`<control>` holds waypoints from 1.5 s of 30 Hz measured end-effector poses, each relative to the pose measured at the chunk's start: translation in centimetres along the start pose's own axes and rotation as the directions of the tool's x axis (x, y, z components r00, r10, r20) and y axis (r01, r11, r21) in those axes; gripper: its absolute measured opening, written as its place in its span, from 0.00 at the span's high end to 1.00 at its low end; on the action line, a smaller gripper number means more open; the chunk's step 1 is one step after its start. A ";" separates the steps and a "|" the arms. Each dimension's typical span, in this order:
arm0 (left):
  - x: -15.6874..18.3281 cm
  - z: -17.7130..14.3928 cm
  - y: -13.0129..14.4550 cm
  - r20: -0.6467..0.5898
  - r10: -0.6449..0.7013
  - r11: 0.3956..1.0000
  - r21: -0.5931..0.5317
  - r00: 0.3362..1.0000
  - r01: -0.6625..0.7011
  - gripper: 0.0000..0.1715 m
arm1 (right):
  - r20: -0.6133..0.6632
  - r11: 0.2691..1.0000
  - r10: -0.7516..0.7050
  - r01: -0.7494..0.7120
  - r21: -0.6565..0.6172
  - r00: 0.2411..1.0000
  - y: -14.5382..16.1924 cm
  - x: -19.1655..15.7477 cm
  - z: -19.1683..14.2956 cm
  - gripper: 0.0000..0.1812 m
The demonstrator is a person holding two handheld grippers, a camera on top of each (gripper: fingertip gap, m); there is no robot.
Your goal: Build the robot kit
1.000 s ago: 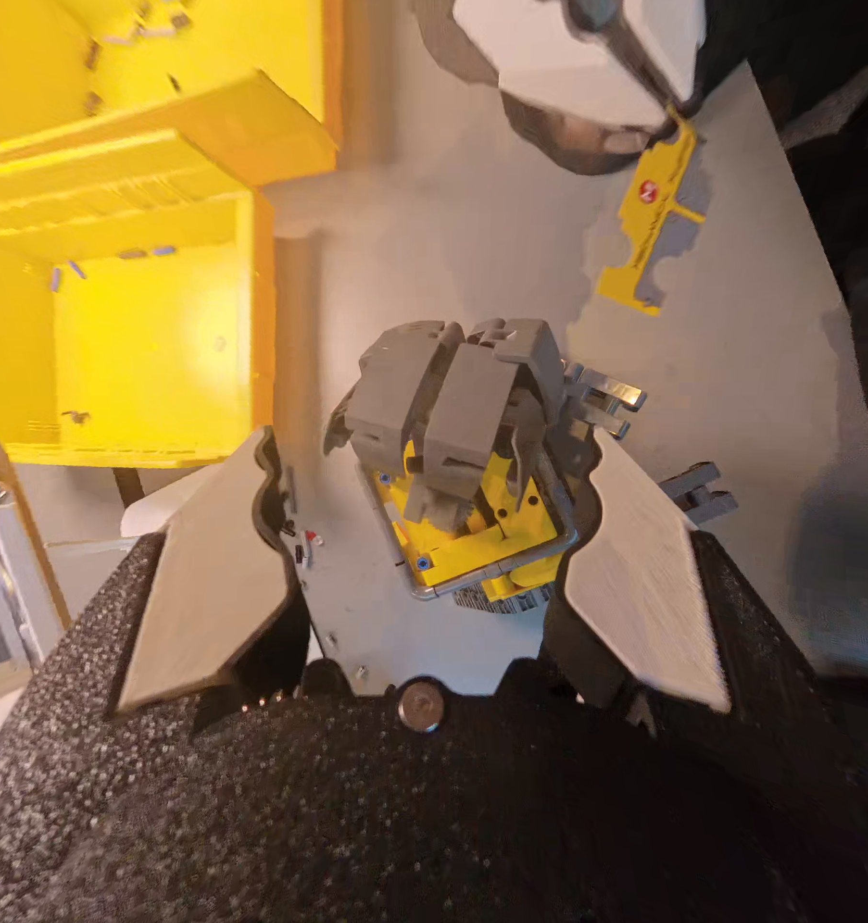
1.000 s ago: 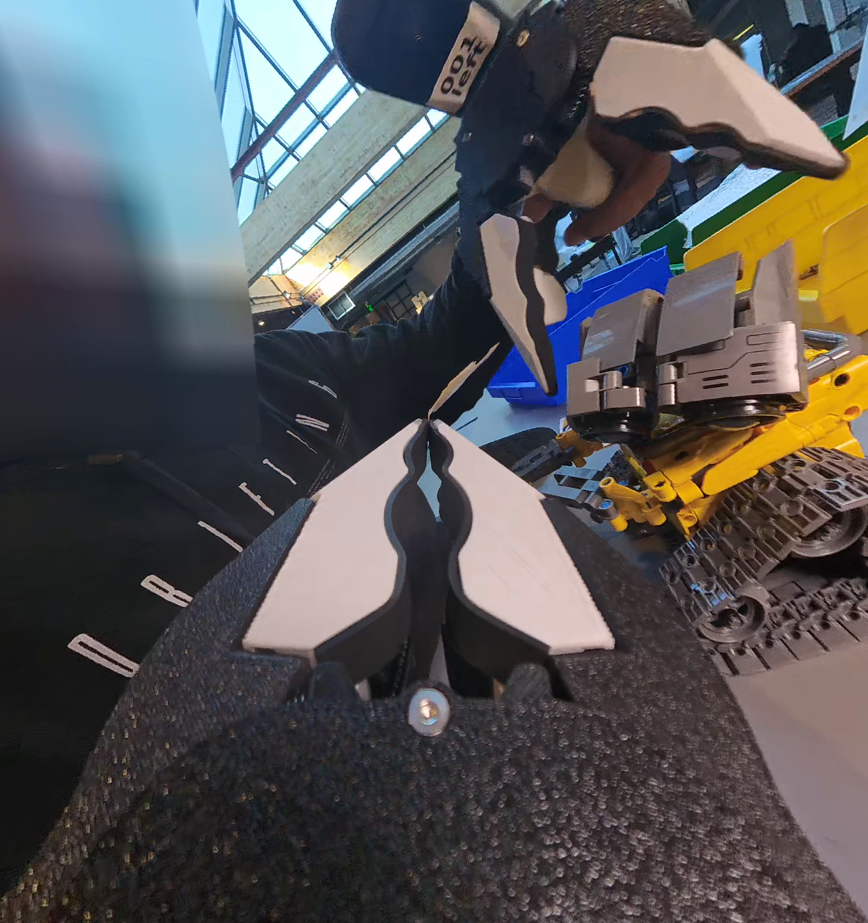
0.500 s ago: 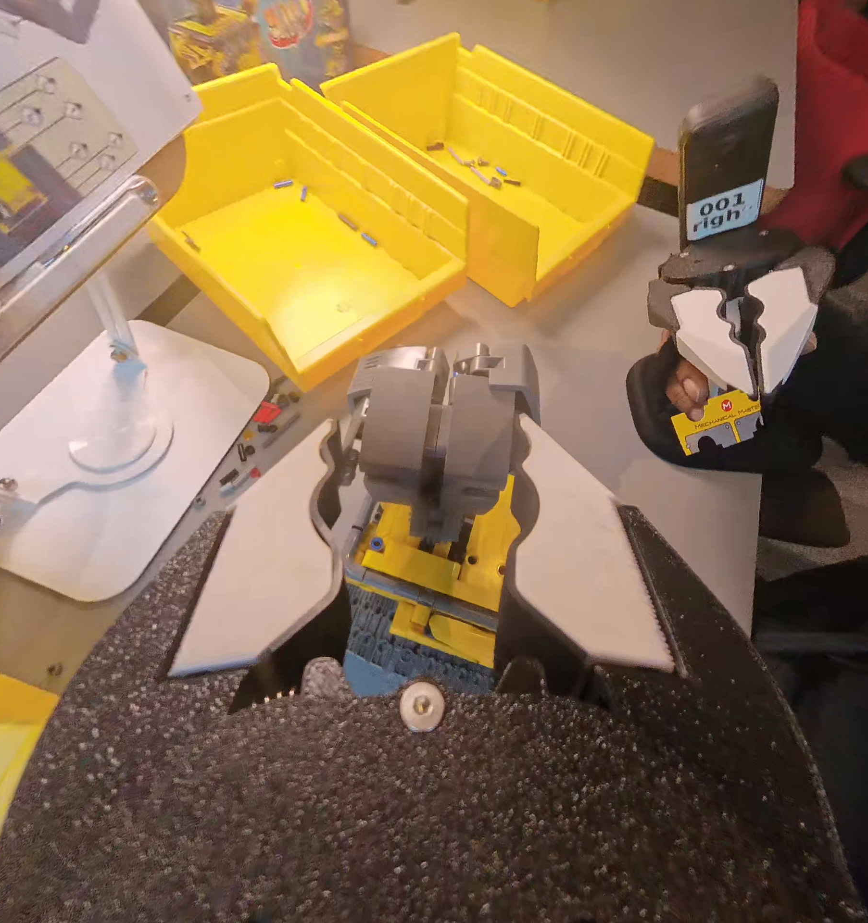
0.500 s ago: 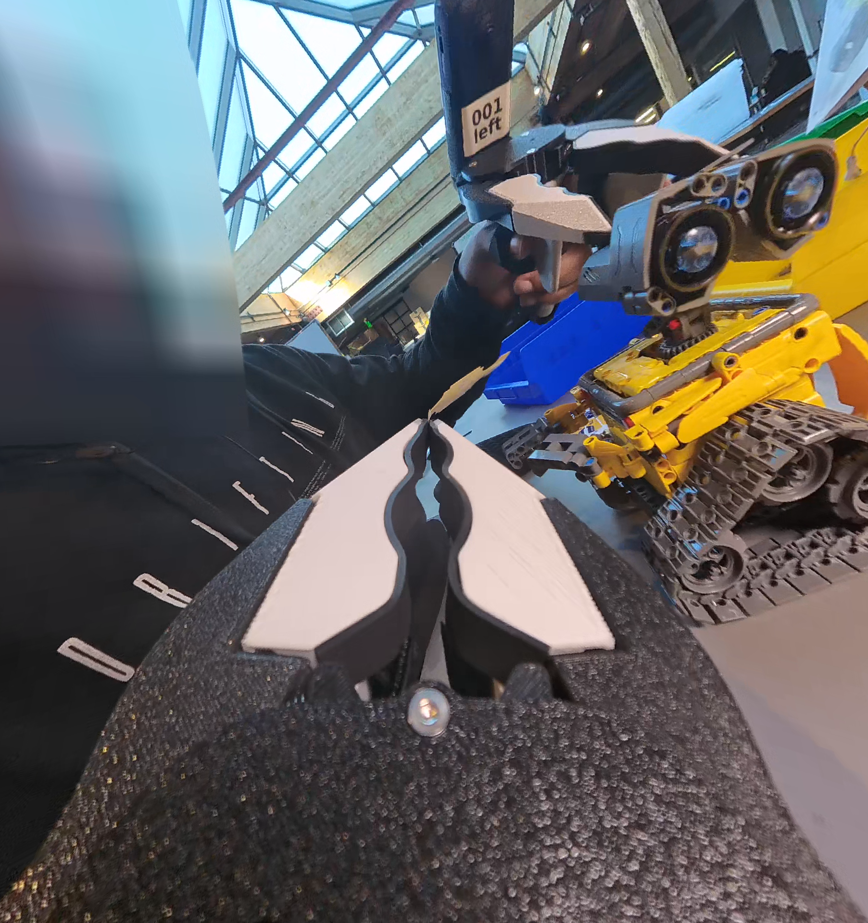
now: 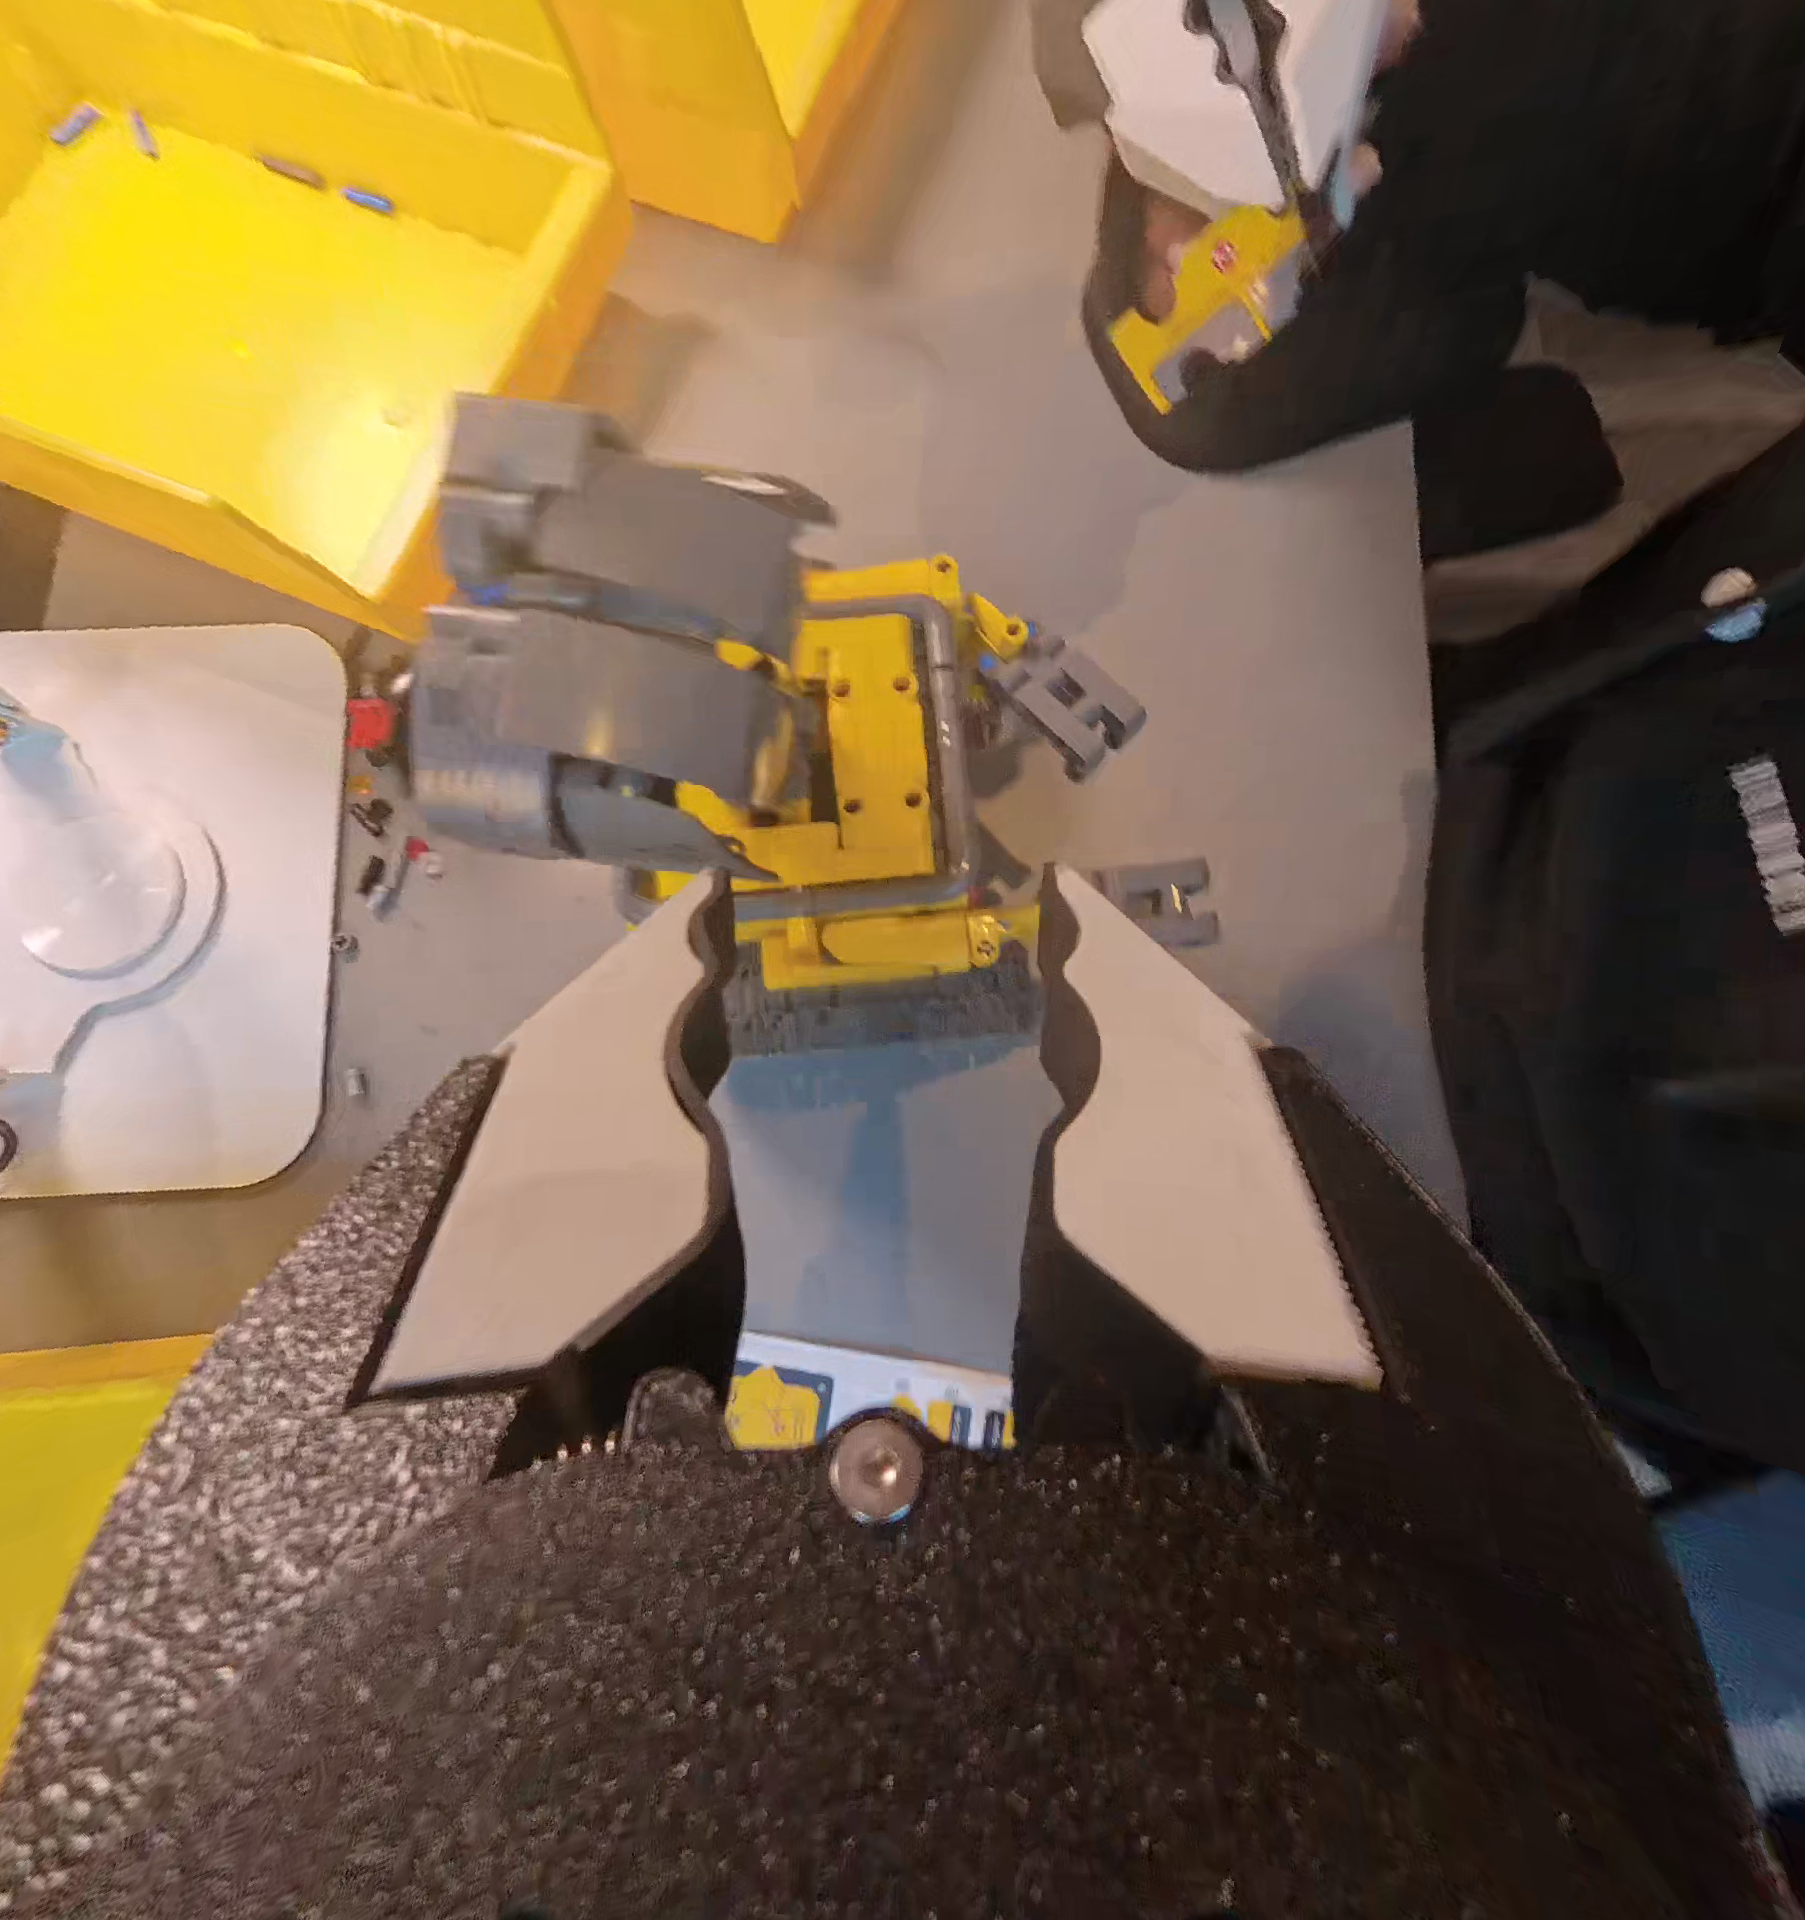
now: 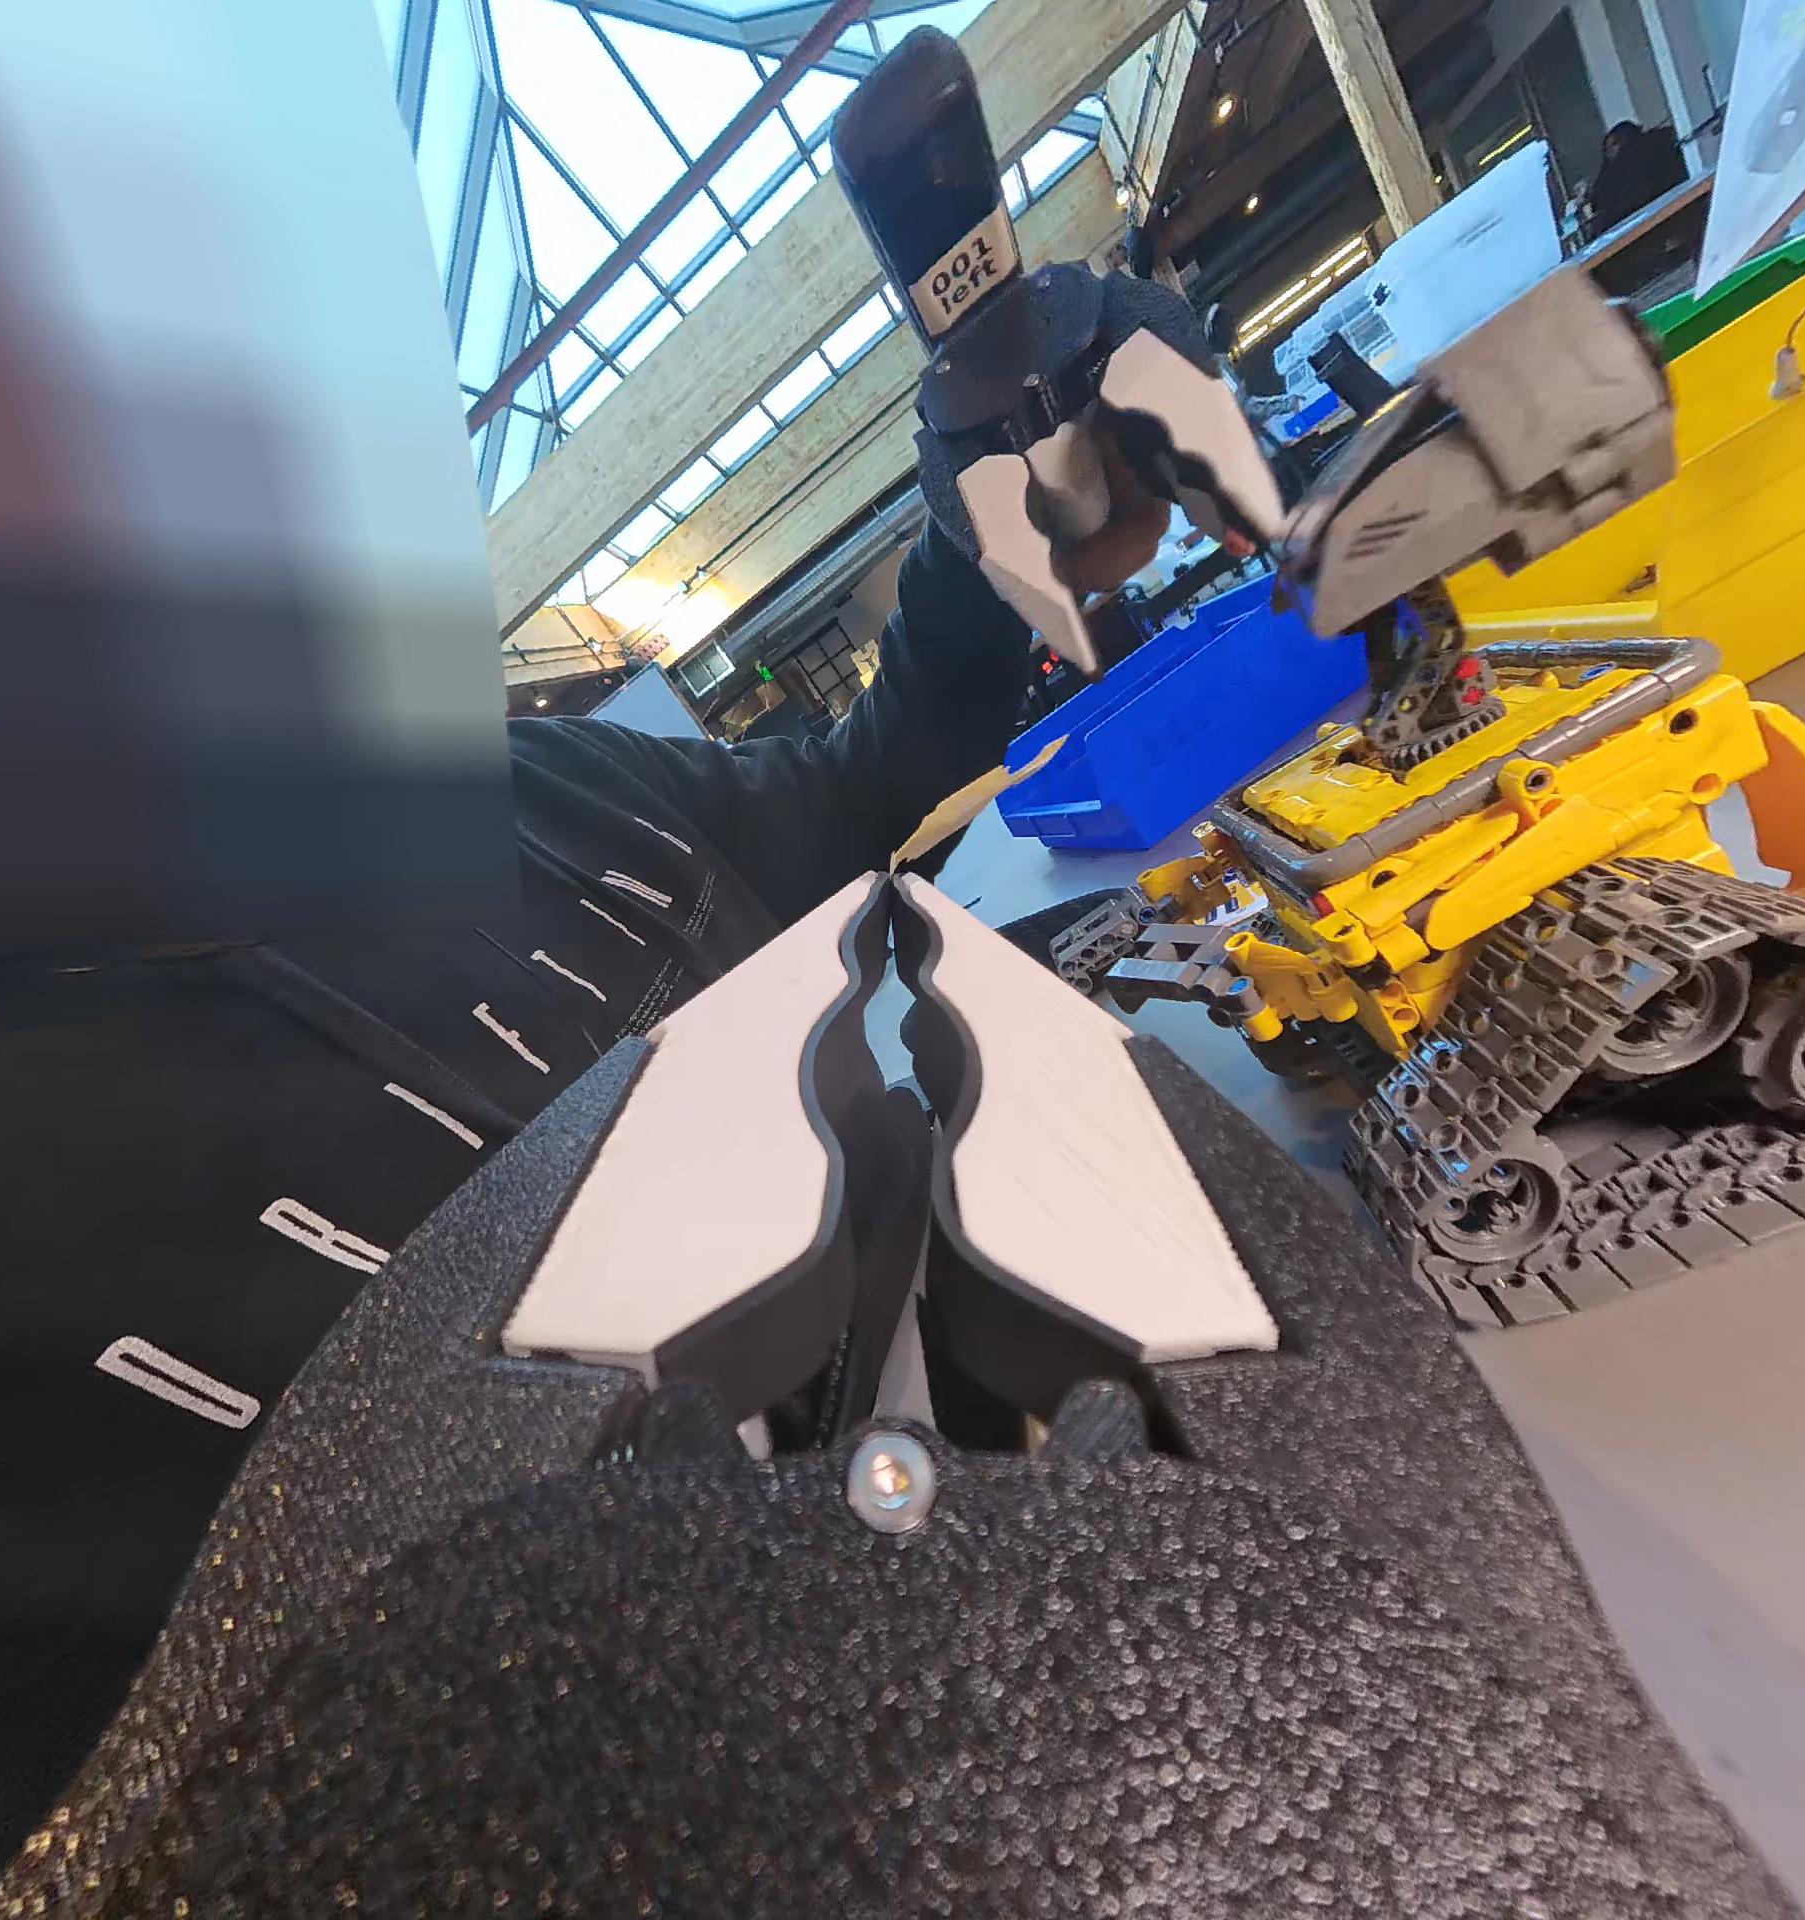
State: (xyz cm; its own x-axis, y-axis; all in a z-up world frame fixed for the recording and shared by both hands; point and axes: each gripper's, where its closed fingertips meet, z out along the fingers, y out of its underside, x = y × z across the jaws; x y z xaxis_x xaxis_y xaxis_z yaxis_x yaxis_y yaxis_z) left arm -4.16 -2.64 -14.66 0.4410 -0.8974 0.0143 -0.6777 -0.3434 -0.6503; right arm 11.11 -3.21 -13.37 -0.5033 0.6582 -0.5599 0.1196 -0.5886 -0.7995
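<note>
A brick-built robot model (image 5: 867, 748) with a yellow body, grey head (image 5: 607, 665) and dark tracks stands on the grey table (image 5: 1220, 540). My left gripper (image 5: 882, 883) is open and empty, and its fingertips frame the model's near track side. In the right wrist view the left gripper (image 6: 1184, 603) hovers just beside the tilted head (image 6: 1480, 457), above the model's body (image 6: 1480, 831). My right gripper (image 6: 893, 883) is shut on a thin yellow card (image 6: 981, 795). The right gripper (image 5: 1220, 94) and the card (image 5: 1199, 301) also show at the top right of the left wrist view.
Yellow bins (image 5: 233, 260) stand beyond the model. A white stand base (image 5: 129, 904) lies to its left, with small loose parts (image 5: 378, 821) beside it. A blue bin (image 6: 1168, 727) sits behind the model. A person's black sleeve (image 6: 773, 790) and torso fill the side. The gap from one gripper's tips to the other's is roughly 15 centimeters.
My left gripper, which framed the model's head half a second ago, has pulled back and stands open beside it. The head now points sideways. The right gripper stays shut on the card.
</note>
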 end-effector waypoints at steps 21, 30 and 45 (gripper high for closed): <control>1.5 2.5 -1.4 0.046 -0.042 0.927 0.374 0.998 0.022 0.81 | -0.067 0.986 0.064 -0.074 -0.149 0.996 -0.8 3.3 2.2 1.00; 2.6 3.6 -1.3 0.052 -0.030 0.849 0.528 0.998 -0.002 0.78 | -0.045 0.910 0.109 -0.118 -0.397 0.993 -0.3 5.0 5.6 1.00; 1.3 1.7 -2.2 -0.310 -0.188 0.736 0.584 0.932 0.343 0.86 | 0.023 0.854 0.168 -0.133 -0.504 0.986 -0.3 5.0 6.3 1.00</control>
State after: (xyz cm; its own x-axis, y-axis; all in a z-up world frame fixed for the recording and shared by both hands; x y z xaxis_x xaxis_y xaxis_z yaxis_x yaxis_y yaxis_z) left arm -1.11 -2.63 -14.53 0.3555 -0.8578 0.3713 -0.0040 -0.3986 -0.9171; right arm 3.16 -2.69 -14.55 -0.4960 0.5391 -0.6807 0.6003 -0.3536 -0.7174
